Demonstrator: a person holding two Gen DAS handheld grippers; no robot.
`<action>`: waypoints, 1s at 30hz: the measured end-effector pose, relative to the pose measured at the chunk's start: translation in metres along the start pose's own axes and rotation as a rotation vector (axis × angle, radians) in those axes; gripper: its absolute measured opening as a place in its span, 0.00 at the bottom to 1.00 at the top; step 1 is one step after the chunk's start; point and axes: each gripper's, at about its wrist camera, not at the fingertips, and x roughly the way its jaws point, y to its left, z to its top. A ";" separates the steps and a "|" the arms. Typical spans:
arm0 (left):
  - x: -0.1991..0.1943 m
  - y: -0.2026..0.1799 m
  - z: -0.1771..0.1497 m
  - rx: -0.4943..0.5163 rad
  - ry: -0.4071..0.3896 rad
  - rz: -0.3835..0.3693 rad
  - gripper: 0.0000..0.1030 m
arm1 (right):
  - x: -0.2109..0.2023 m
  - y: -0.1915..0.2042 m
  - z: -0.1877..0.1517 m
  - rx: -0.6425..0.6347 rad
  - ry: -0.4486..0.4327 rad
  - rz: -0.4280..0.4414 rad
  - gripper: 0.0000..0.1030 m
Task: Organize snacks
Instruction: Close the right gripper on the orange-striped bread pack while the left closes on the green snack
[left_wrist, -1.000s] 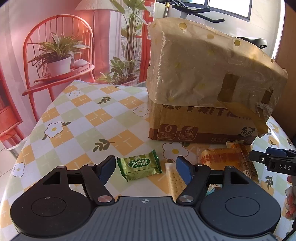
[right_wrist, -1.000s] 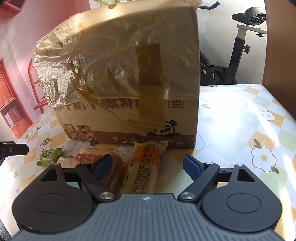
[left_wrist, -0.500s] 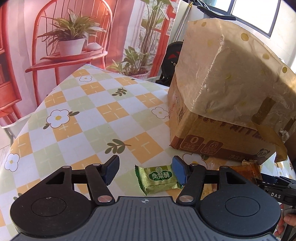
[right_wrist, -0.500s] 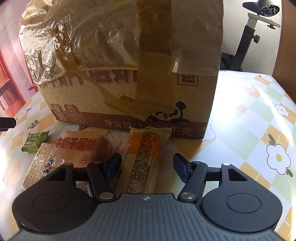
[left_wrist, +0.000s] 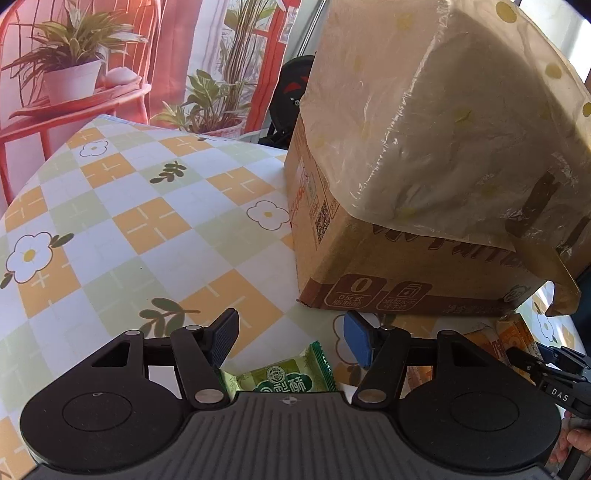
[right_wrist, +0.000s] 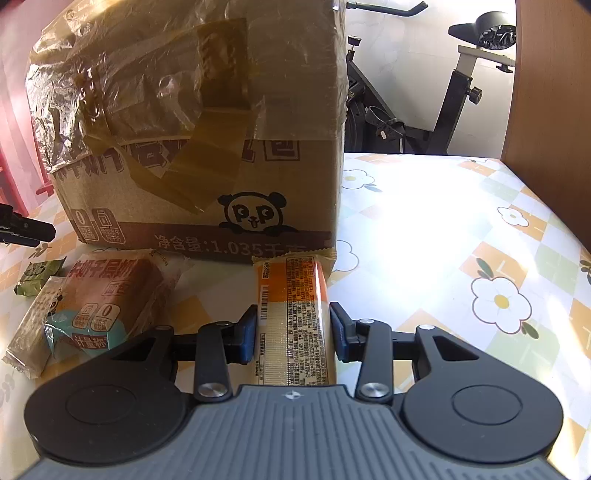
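Observation:
A green snack packet (left_wrist: 284, 376) lies on the tablecloth just below my left gripper (left_wrist: 290, 338), whose fingers are open above it. It also shows small in the right wrist view (right_wrist: 37, 275). My right gripper (right_wrist: 291, 330) has its blue pads closed against both sides of a long orange snack pack (right_wrist: 295, 314) lying lengthwise towards the cardboard box (right_wrist: 199, 147). A brown cake pack (right_wrist: 107, 295) and a pale cracker pack (right_wrist: 31, 332) lie to its left.
The tall taped cardboard box (left_wrist: 424, 184) stands on the flowered tablecloth (left_wrist: 129, 221) right behind the snacks. An exercise bike (right_wrist: 443, 103) and a wooden panel (right_wrist: 554, 110) are beyond the table. A red plant stand (left_wrist: 74, 96) is at far left.
My left gripper moved forward over the green packet, now near the view's bottom. My right gripper moved onto the orange pack and its fingers closed in on it.

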 end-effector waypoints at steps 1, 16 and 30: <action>0.005 -0.002 0.000 0.005 0.006 0.001 0.63 | -0.001 0.000 -0.001 -0.003 -0.004 0.000 0.40; -0.006 0.015 -0.026 0.032 0.014 0.043 0.66 | -0.004 0.000 -0.004 -0.015 -0.022 0.001 0.41; -0.021 -0.017 -0.048 0.355 0.048 0.135 0.67 | -0.006 -0.005 -0.004 -0.003 -0.026 0.016 0.41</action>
